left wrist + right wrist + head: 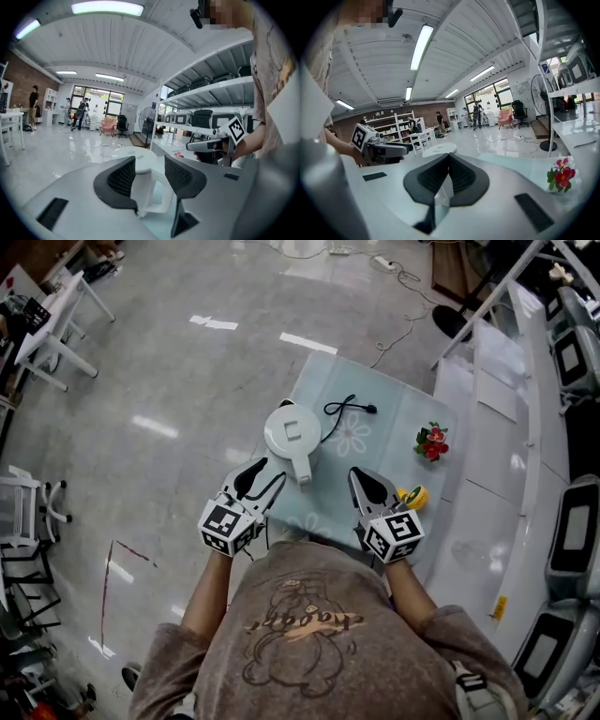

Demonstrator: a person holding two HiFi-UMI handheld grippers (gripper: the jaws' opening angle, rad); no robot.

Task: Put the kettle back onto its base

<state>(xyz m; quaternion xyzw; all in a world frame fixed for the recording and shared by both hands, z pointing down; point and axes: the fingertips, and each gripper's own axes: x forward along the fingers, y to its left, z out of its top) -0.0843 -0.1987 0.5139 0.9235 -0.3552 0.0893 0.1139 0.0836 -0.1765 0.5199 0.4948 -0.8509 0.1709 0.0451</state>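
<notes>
Found the kettle [292,439] standing upright near the middle of the desk [403,427], handle toward the person and a black cord [349,409] trailing from beneath it (so judged it already seated on its base, though could not make out the base itself). Saw the left tool [270,474] just beside the handle, jaws spread wide, the handle showing through the gap with neither pad pressing on it, and the right tool [361,474] pinched fully closed on nothing. Reckoned the placing done, with nothing left but drawing both tools away.
</notes>
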